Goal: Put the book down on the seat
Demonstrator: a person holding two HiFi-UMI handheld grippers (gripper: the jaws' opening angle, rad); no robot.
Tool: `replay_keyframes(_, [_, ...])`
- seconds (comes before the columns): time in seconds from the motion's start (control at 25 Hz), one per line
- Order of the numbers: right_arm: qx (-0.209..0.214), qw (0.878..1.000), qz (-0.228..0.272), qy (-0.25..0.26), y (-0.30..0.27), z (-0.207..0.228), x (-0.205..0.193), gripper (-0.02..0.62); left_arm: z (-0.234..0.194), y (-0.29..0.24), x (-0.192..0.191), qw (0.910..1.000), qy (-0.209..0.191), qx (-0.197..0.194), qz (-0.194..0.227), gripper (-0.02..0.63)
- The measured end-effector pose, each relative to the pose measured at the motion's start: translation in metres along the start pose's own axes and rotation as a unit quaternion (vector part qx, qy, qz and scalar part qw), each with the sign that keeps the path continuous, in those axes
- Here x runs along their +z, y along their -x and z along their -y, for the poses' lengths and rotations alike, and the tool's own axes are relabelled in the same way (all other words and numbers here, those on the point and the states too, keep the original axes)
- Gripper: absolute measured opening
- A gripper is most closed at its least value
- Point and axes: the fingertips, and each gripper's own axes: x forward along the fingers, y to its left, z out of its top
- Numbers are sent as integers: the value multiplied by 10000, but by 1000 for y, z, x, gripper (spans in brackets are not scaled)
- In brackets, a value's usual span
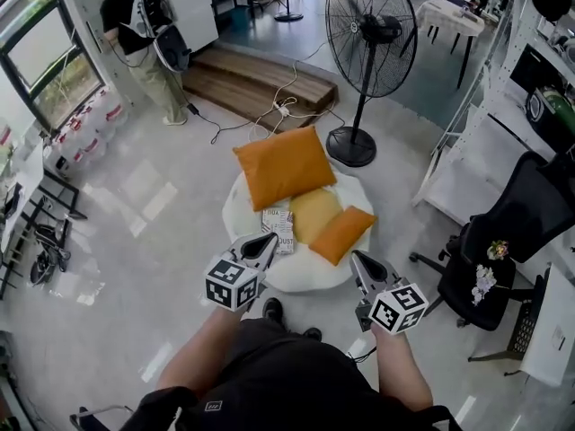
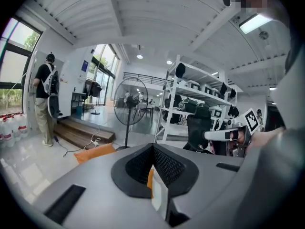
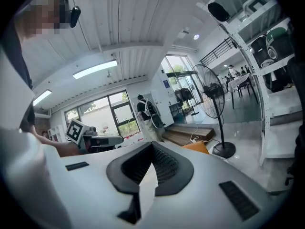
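1. The left gripper (image 1: 269,239), grey with a black-and-white marker cube, has its jaws pressed together with nothing between them. It is held in front of the person's body and points toward the seat.
2. The thin white book with black print (image 1: 278,230) lies flat on the left part of the round white padded seat (image 1: 296,275). It sits just below a large square orange cushion (image 1: 283,164) and beside a pale yellow cushion (image 1: 314,214). In the head view the left gripper's tip overlaps the book's near edge.
3. Judging by this, the book is already down and the step in hand is pulling clear. To do that well, lift the left gripper up and back toward the body, so the tip cannot drag the cover or slide the book off the rounded edge.
4. The right gripper (image 1: 358,259), of the same build, is also closed and empty. It is near the seat's right front edge, close to a small orange cushion (image 1: 341,233), and should keep clear of it.
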Motion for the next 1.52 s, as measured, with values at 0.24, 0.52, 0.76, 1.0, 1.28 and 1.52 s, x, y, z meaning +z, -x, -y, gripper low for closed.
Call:
replay_keyframes(0.24, [-85,9998,199,55,17,-3,13,14,2,13,22,9997,-128,42,222,3])
replay_keyframes(0.52, [-213,9990,295,247,3,-18,31,14,-25,27,46,9987,-186,99,459,2])
replay_keyframes(0.76, [-298,9970,463,545,-40,-60,52,13,-72,60,65,9976,-523,16,449,2])
replay_keyframes(1.0, [164,9967,724,315,-92,-120,66,12,-126,104,76,9956,-415,140,827,3])
replay_keyframes(1.28, [411,9964,705,223,-127,-168,53,12,-172,140,51,9957,-91,400,832,3])
replay_keyframes(1.52, [285,9974,666,-4,-135,-186,37,12,-199,168,41,9953,-80,402,875,3])
